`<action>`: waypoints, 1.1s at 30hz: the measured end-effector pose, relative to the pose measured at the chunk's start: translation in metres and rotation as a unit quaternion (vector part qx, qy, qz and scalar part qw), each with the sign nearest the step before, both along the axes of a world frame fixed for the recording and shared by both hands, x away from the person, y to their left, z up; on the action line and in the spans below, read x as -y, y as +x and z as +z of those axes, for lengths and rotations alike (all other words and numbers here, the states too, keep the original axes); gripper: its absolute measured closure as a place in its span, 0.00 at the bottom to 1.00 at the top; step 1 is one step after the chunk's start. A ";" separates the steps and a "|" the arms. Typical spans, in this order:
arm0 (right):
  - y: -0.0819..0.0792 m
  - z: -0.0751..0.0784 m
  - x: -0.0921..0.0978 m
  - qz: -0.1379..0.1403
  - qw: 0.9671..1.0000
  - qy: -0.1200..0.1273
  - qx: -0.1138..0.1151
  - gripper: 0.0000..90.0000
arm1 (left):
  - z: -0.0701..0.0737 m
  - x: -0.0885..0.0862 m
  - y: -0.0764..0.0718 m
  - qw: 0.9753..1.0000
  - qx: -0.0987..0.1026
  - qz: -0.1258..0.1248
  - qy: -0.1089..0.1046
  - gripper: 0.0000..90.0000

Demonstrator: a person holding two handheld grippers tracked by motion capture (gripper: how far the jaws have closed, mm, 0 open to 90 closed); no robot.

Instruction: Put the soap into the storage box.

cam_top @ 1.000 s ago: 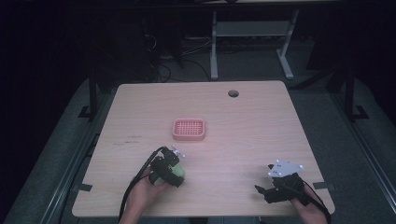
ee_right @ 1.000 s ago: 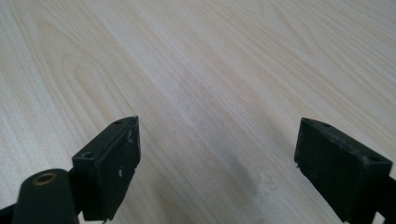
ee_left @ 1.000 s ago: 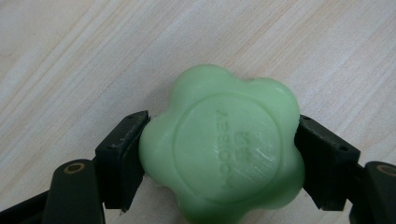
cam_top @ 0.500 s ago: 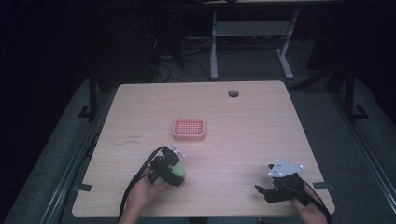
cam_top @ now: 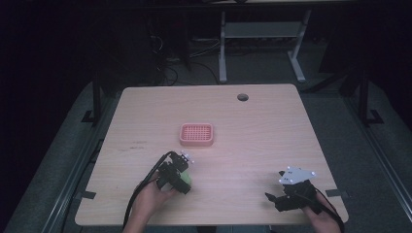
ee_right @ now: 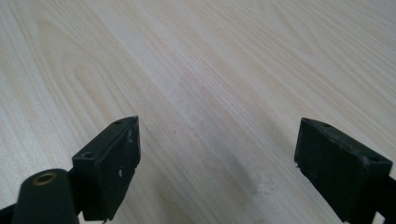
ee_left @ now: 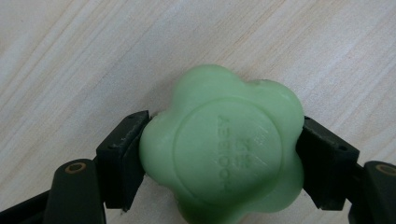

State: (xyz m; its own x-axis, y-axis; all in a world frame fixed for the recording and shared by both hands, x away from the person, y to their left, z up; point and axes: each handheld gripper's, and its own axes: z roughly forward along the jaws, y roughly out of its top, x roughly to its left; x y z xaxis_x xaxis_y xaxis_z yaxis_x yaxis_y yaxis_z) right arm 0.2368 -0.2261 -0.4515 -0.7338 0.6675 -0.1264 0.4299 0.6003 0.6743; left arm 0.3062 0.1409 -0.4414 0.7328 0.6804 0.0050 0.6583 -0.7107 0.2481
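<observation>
While the left gripper pinches the green flower-shaped soap by two lobes, just short of the pink soap dish on the worktop, the smooth bar could squirt free if squeezed harder. Well right of the dish, the right gripper gapes wide, holding nothing.

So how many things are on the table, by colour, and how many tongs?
Green: 1, the flower-shaped soap, held between the jaws of the left tongs.
Pink: 1, the soap dish.
Black tongs: 2, the left ones and the right tongs, which are open.
Total: 4 things on the table.
</observation>
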 end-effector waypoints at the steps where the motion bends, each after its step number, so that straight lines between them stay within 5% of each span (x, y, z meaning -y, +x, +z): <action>1: 0.000 0.000 0.000 0.000 1.000 0.001 0.000 0.15 | 0.000 0.000 0.000 1.000 -0.002 -0.001 0.002 0.29; 8: 0.000 0.000 -0.001 0.000 1.000 0.000 -0.001 0.15 | 0.001 0.002 0.003 1.000 -0.013 0.001 0.009 0.29; 33: 0.000 0.000 0.001 -0.005 1.000 0.002 -0.001 0.15 | 0.013 -0.003 0.002 1.000 0.011 -0.006 -0.027 0.29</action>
State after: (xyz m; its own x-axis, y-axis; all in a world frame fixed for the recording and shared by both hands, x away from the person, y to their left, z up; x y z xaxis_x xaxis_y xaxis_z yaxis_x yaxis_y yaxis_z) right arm 0.2368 -0.2273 -0.4512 -0.7272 0.6754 -0.1224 0.4370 0.5930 0.6763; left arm 0.3084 0.1442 -0.4283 0.7412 0.6711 -0.0162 0.6438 -0.7037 0.3005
